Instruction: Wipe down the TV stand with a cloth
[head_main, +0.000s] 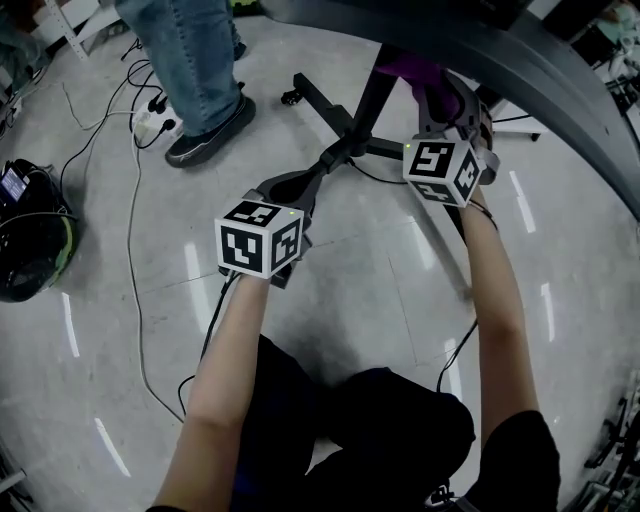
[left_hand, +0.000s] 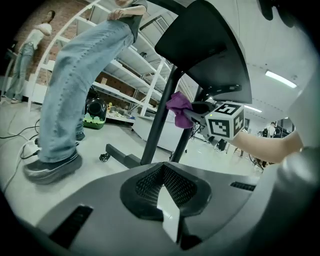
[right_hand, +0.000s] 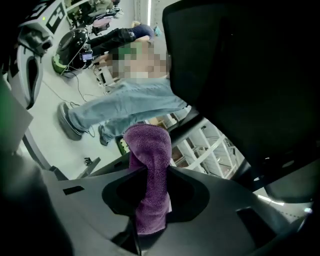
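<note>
Now right gripper (right_hand: 150, 210) reaches forward at 1 o'clock, jaws pinching purple cloth (right_hand: 148, 160) beside TV stand (head_main: 362, 112) pole; left gripper (left_hand: 167, 212) at 11 o'clock, jaws pressed together, empty.

I can read no word, number or brand name anywhere. The left marker cube (head_main: 259, 238) on my left claw (left_hand: 167, 205) and the right marker cube (head_main: 445, 170) on my right claw (right_hand: 150, 200) carry only black-and-white square patterns, not letters. The black gear (head_main: 30, 245) lying on the floor has a small lit panel (head_main: 15, 183), too small for me to read.
</note>
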